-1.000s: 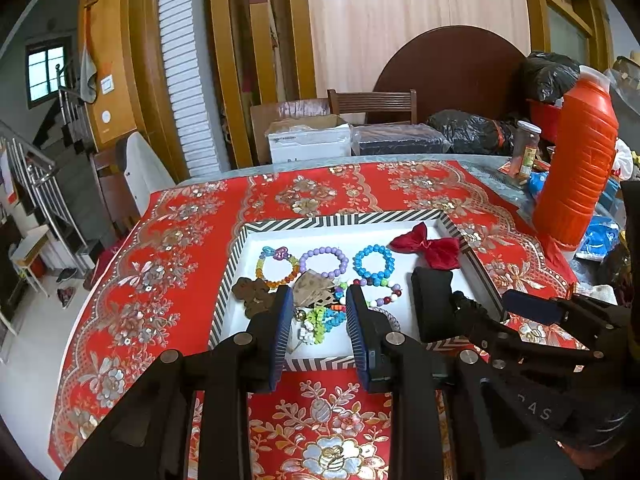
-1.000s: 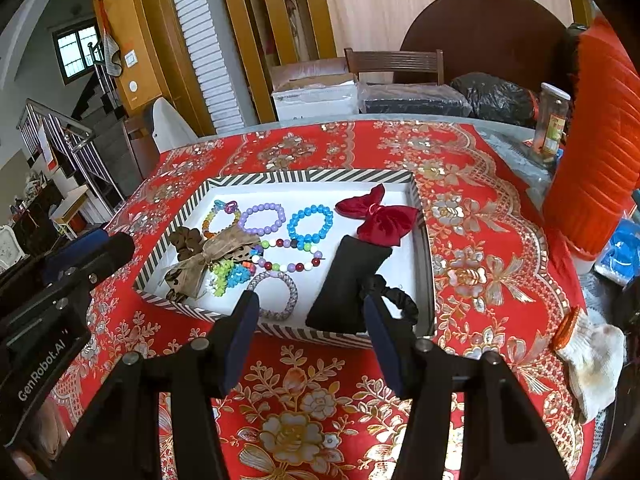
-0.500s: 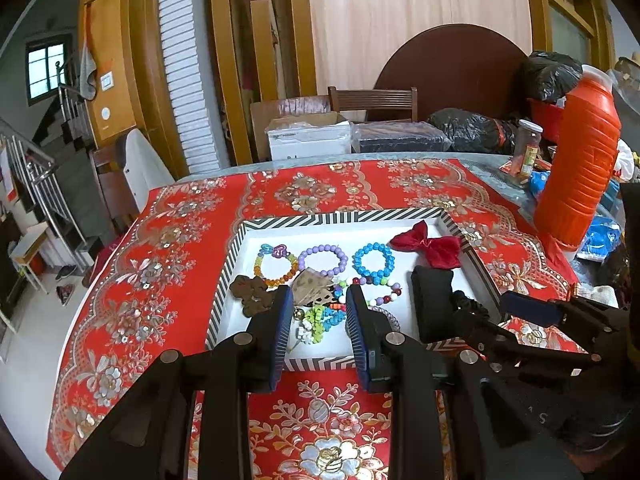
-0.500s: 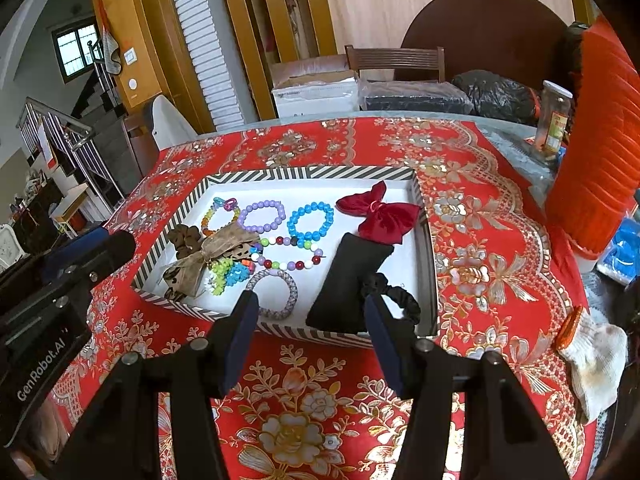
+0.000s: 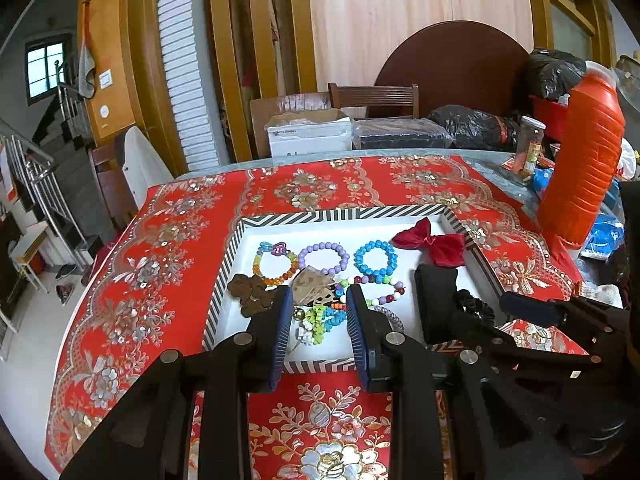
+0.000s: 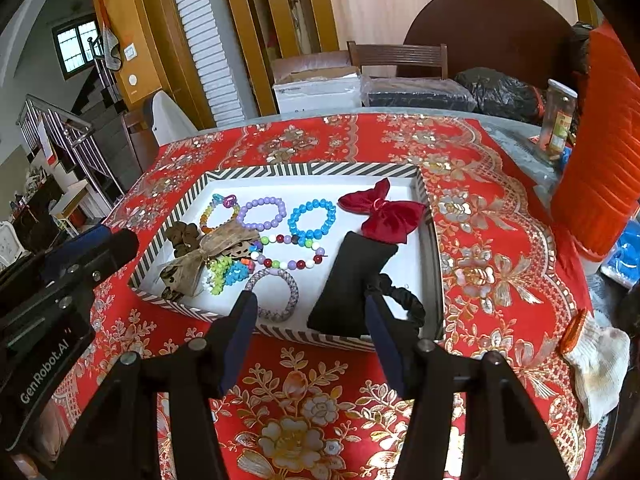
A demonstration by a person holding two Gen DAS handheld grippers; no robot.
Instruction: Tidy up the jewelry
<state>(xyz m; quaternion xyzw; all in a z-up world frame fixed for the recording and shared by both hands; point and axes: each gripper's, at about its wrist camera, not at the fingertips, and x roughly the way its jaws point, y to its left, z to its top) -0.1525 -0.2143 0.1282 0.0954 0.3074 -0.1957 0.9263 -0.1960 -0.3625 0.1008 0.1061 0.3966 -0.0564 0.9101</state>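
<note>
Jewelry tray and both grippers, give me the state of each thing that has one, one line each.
Left gripper: open, empty, above the tray's near edge.
Right gripper: open, empty.
Striped tray: flat on the tablecloth, holding the jewelry.
Black pouch: lying flat in the tray.
Red pouch: tied shut, lying on its side.
Blue bracelet: lying flat.
Orange bottle: upright, capped.
</note>
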